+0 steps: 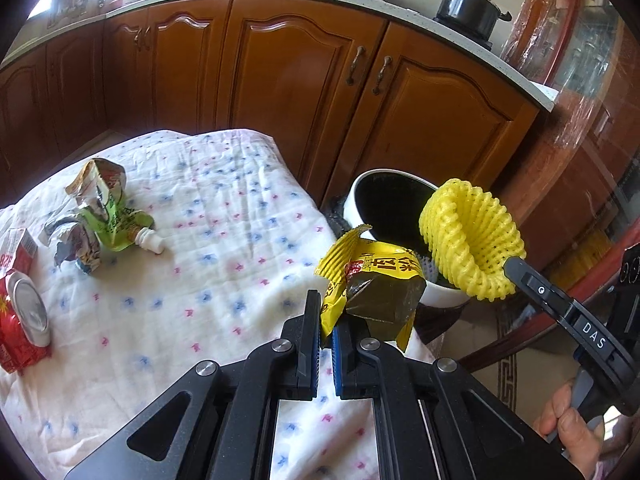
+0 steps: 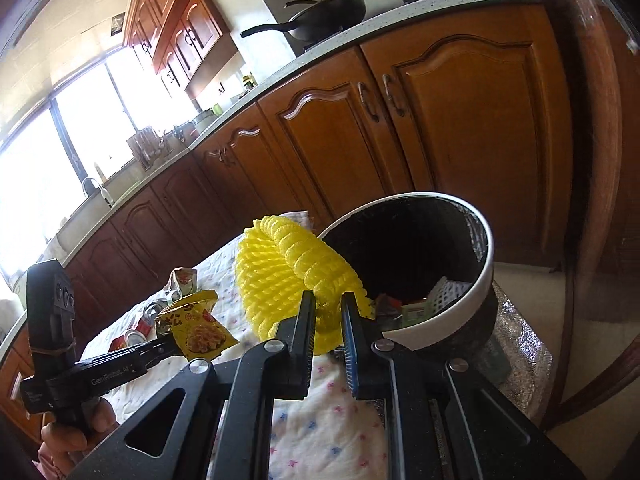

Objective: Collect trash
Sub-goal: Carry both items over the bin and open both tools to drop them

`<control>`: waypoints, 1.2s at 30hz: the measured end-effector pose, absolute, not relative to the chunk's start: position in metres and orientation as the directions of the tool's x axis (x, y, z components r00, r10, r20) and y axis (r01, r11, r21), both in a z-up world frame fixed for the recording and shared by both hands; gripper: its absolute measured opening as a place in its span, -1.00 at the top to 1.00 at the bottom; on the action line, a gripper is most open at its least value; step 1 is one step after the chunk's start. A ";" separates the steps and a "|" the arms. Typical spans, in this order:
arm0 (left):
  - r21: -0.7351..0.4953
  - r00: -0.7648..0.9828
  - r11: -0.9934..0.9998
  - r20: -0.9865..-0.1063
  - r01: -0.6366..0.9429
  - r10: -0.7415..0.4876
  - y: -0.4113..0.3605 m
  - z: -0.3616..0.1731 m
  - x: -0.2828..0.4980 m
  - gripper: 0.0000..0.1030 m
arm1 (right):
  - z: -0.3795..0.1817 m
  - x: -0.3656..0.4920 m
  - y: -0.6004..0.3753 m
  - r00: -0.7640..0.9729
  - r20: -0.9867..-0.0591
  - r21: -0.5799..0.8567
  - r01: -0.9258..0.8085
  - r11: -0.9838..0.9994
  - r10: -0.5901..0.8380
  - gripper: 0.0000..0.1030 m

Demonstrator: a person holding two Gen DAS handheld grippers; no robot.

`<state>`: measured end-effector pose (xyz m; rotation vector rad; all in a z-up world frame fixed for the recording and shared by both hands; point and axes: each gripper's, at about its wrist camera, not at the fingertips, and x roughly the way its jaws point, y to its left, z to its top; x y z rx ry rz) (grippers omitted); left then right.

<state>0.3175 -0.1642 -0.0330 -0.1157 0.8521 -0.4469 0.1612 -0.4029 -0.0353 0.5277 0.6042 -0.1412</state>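
Left wrist view: left gripper (image 1: 326, 316) pinches a yellow snack wrapper (image 1: 372, 284) between its 2 pads, above the cloth-covered table (image 1: 192, 240). Beyond, the right gripper (image 2: 326, 304) clamps a yellow foam net (image 2: 292, 272) just before the white bin (image 2: 486, 256).

My right hand-held gripper (image 1: 505, 266) carries the white letters "DAS" on its black finger arm. My left hand-held gripper (image 2: 170, 346) has "GenRobot.AI" printed in white along its black arm. The yellow snack wrapper (image 1: 370, 280) I hold in it shows large dark Chinese characters I cannot read clearly.
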 end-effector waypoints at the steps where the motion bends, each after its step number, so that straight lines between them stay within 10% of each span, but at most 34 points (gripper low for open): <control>1: -0.273 0.571 0.900 -0.701 0.339 -0.427 -0.169 -0.032 0.319 0.93 | -0.035 0.160 -0.406 0.818 -0.574 0.429 0.285 0.857 0.016 0.75; 25: -0.155 0.498 0.876 -0.771 0.457 -0.397 -0.285 -0.044 0.395 0.93 | -0.055 0.191 -0.474 0.763 -0.642 0.366 0.396 0.842 -0.080 0.75; 36: -0.185 0.496 0.881 -0.767 0.436 -0.407 -0.279 -0.051 0.400 0.48 | -0.066 0.200 -0.483 0.762 -0.646 0.407 0.398 0.822 -0.048 0.10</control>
